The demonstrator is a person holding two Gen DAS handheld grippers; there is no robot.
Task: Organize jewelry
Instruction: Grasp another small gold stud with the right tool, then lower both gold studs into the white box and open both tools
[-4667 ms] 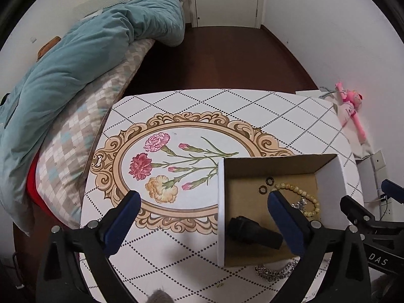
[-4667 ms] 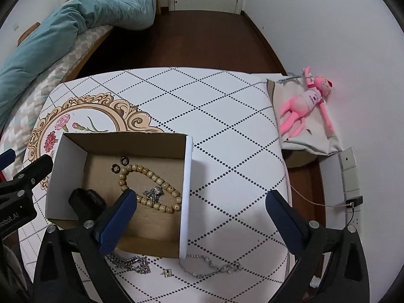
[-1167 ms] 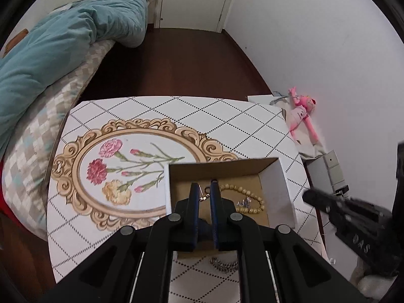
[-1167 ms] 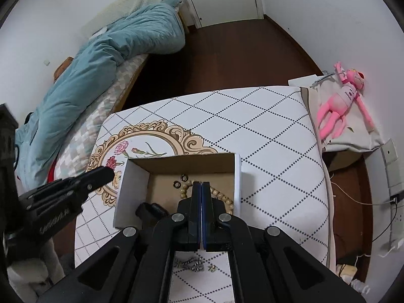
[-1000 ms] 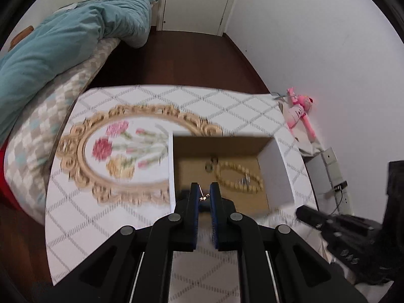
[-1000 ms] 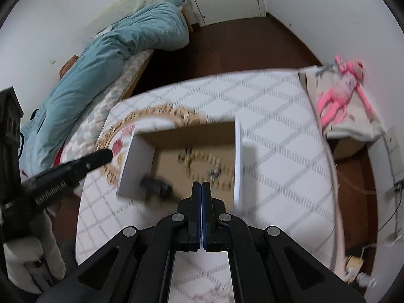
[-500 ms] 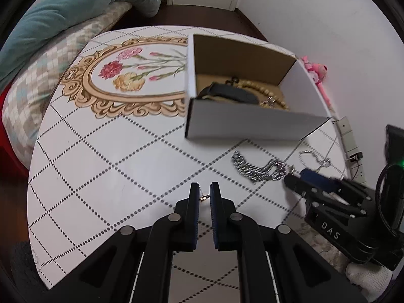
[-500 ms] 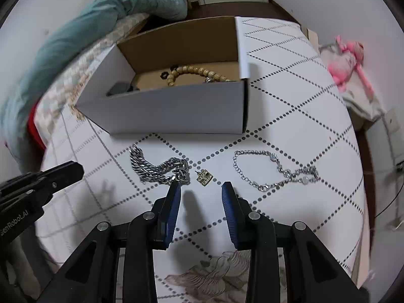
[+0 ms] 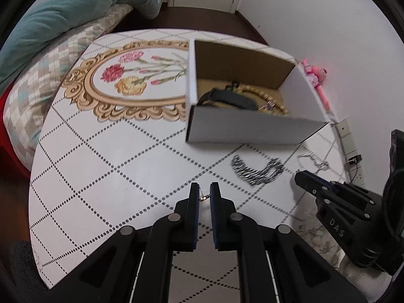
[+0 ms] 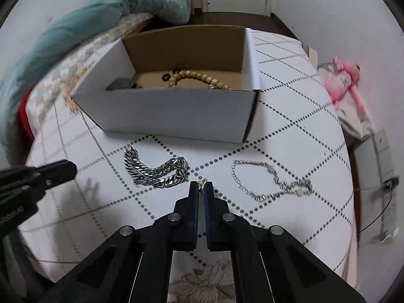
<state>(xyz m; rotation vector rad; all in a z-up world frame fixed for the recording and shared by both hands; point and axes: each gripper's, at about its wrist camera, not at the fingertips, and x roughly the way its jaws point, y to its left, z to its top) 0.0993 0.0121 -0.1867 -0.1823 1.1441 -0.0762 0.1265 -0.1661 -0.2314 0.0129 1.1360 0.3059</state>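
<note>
A white cardboard box (image 10: 176, 111) holds a beige bead bracelet (image 10: 199, 77), small black rings and a dark item (image 9: 227, 98). In front of it lie a heavy silver chain (image 10: 156, 170) and a thin silver bracelet (image 10: 275, 180). My right gripper (image 10: 201, 185) is shut on a small gold charm (image 10: 202, 183) at the table surface, between the two chains. My left gripper (image 9: 204, 192) is shut on a small gold earring (image 9: 204, 197), held above the table left of the heavy chain (image 9: 257, 171).
The box (image 9: 240, 128) sits on a round white table (image 9: 101, 156) with a dotted diamond pattern and a floral print. A bed with a teal duvet (image 9: 63, 10) stands beyond. A pink toy (image 10: 346, 78) lies on the floor at right.
Both grippers dropped from above the box to the table in front of it. My right gripper opened half a second ago and has closed on the gold charm.
</note>
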